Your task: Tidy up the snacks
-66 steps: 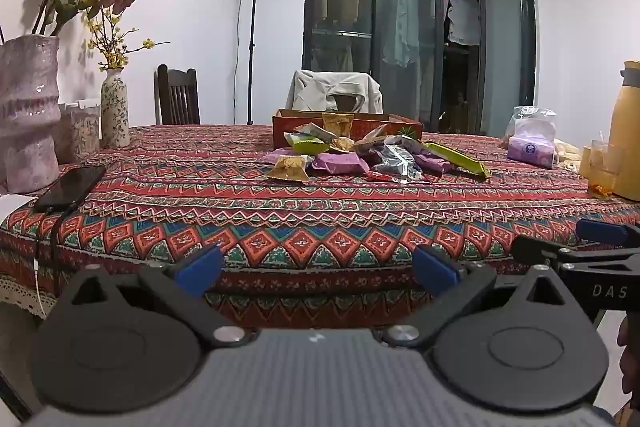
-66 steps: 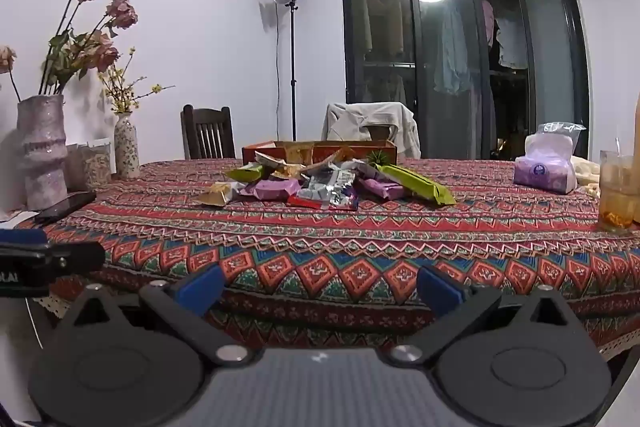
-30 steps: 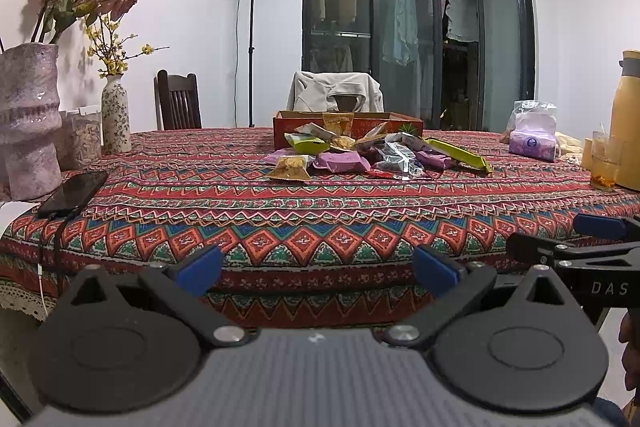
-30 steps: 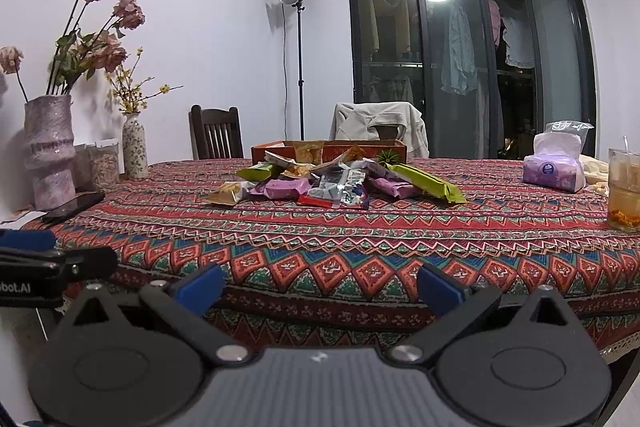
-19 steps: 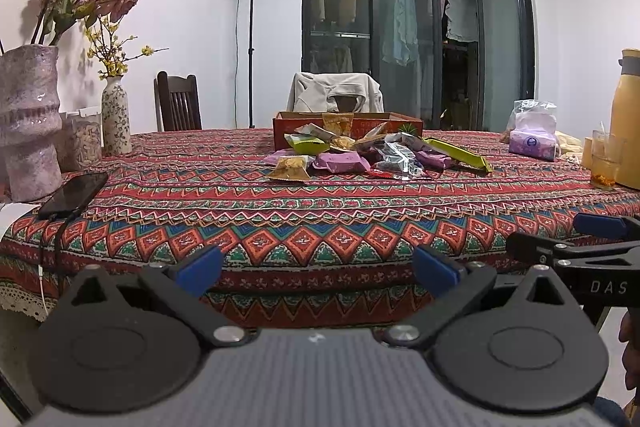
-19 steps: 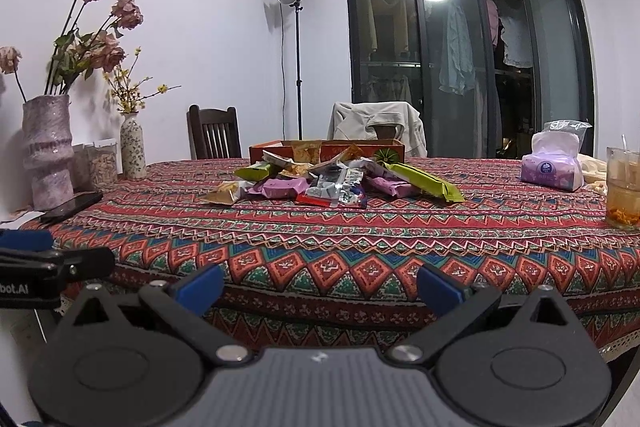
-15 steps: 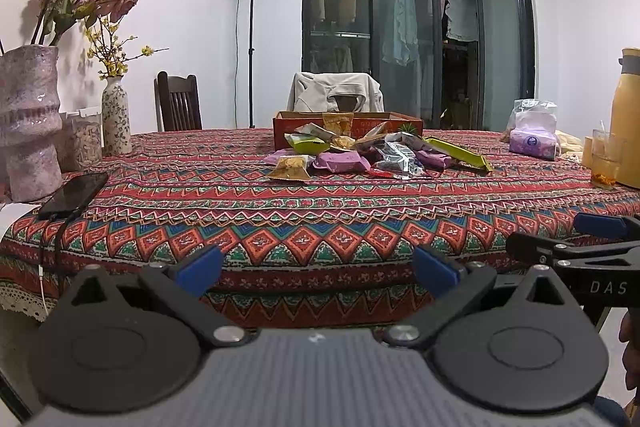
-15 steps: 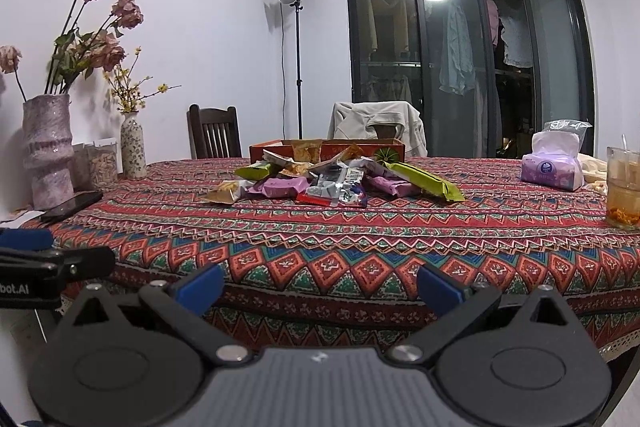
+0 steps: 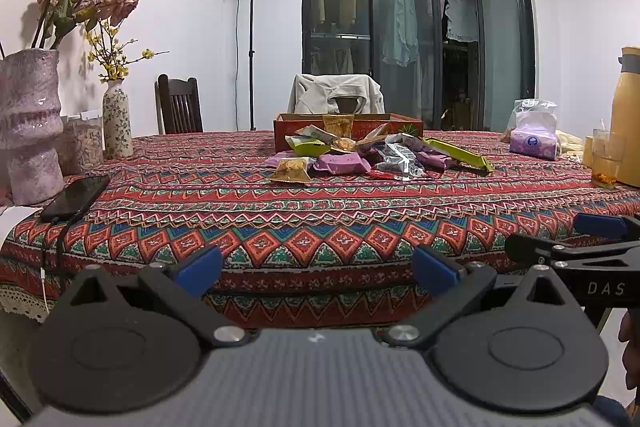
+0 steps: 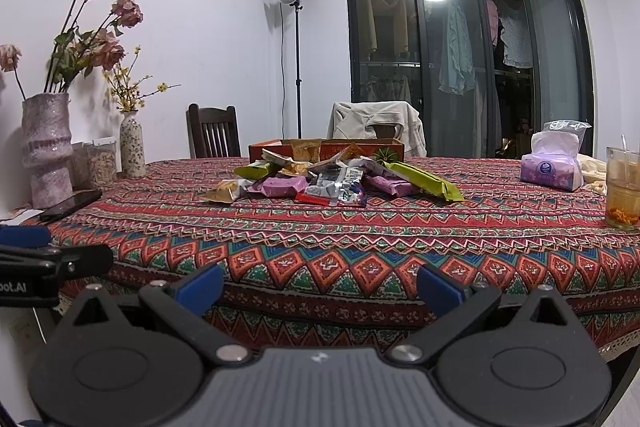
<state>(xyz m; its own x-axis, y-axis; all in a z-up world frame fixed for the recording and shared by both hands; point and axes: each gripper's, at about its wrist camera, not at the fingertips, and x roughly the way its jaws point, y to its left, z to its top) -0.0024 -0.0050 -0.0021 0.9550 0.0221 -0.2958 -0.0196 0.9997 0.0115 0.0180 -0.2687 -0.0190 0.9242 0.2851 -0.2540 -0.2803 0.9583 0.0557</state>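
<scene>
A heap of snack packets (image 9: 376, 157) (image 10: 332, 179) lies in the middle of the patterned tablecloth, with purple, green, silver and orange wrappers. Behind it stands a shallow red cardboard box (image 9: 400, 125) (image 10: 360, 147) holding a few packets. My left gripper (image 9: 318, 269) is open and empty, held in front of the table's near edge, far from the heap. My right gripper (image 10: 320, 287) is open and empty too, beside the left one. Each wrist view shows the other gripper at its side edge.
A large pink vase (image 9: 28, 123), a small flowered vase (image 9: 117, 125) and a black phone (image 9: 76, 197) with a cable sit at the table's left. A purple tissue pack (image 9: 534, 139), a glass (image 9: 606, 163) and a yellow jug (image 9: 628, 107) stand at the right. Chairs stand behind the table.
Both grippers have drifted slightly, the right one rising a little so the table top shows more. Nothing on the table has moved, and both stay open.
</scene>
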